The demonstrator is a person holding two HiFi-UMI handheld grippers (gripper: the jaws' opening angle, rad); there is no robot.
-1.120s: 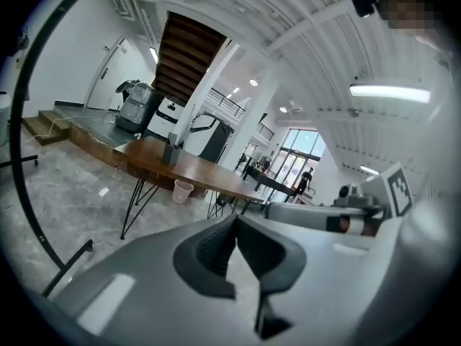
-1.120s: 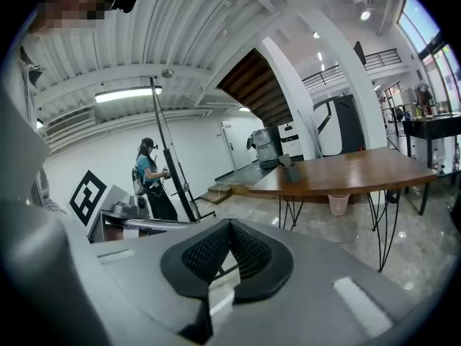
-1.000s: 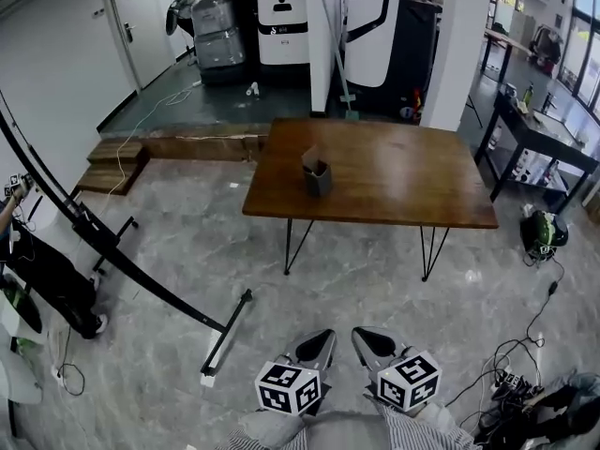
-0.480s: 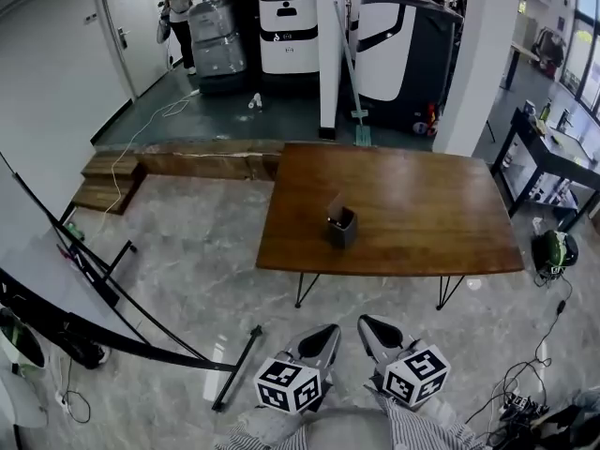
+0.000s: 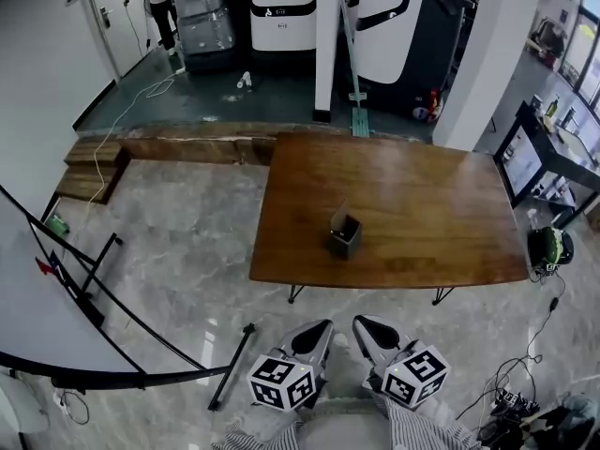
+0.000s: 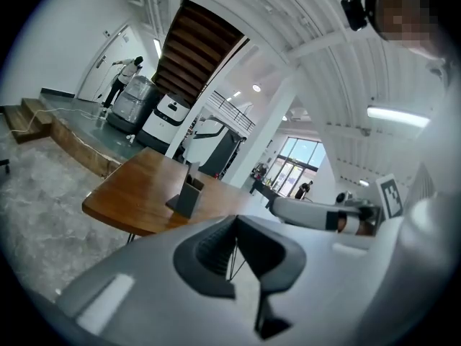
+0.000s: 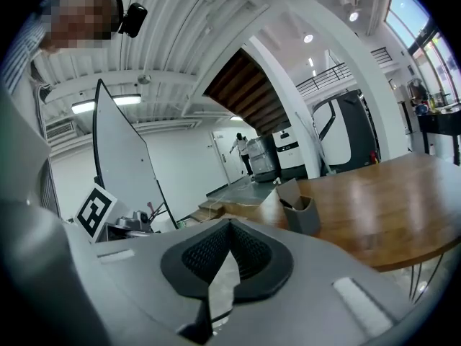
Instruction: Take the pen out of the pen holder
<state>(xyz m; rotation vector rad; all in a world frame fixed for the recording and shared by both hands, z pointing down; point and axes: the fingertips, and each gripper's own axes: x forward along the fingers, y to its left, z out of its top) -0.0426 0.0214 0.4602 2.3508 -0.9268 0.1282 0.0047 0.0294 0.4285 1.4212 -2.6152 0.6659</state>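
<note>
Gleaming table (image 5: 422, 204), pen holder (image 5: 344, 235), marble floor (image 5: 187, 242)

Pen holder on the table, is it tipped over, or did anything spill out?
No, nothing stands out much. The pen holder stands upright on the wooden table, and nothing is spilled around it. The only slightly odd bit is a pale flat piece that sticks up slanted from one side of it.

glossy wooden table (image 5: 422, 204), polished stone floor (image 5: 178, 242)
</note>
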